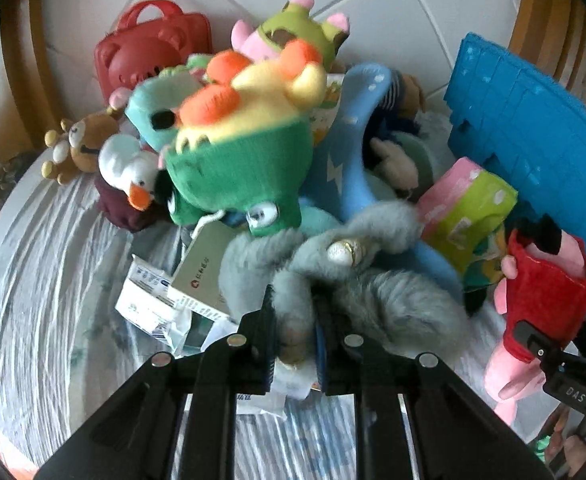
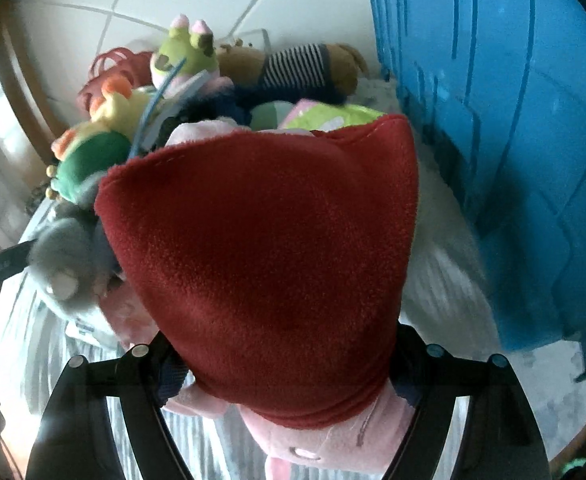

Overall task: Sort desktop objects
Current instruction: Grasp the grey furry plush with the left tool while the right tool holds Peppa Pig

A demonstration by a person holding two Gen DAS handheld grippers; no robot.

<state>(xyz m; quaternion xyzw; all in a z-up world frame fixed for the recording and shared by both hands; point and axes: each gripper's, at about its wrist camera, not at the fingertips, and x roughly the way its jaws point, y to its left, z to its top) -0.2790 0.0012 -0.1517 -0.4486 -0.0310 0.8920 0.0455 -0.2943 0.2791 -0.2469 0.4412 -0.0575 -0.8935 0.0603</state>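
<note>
The left tool point(image 1: 293, 320) is clamped on a grey furry plush point(image 1: 357, 280), its two black fingers pressed against a narrow fuzzy limb of the toy just in front of the camera, while the rest of the grey body spreads to the right and far side and carries a small pale bead-like ornament point(image 1: 343, 254). Just beyond it rises a heap of soft toys on a counter covered by a pale striped cloth point(image 1: 53, 264): a green and yellow plush with orange tufts point(image 1: 249, 128) on top, a white duck with an orange beak point(image 1: 133, 172) to the left, a small brown bear point(image 1: 79, 146) further left, and a red bear-faced case point(image 1: 149, 52) at the far left. White paper packets point(image 1: 153, 300) lie on the cloth near the left tool, partly under the pile. A blue plastic basket point(image 1: 533, 120) stands tilted at the right (its slotted wall faces the heap). The right tool point(image 2: 281, 360) grips a pink plush in a red felt cloak point(image 2: 261, 248), the jaws closed on the toy's sides, and the red fabric fills most of the right wrist view. In the left wrist view that same toy sits at the near right, close beside the basket.
</note>
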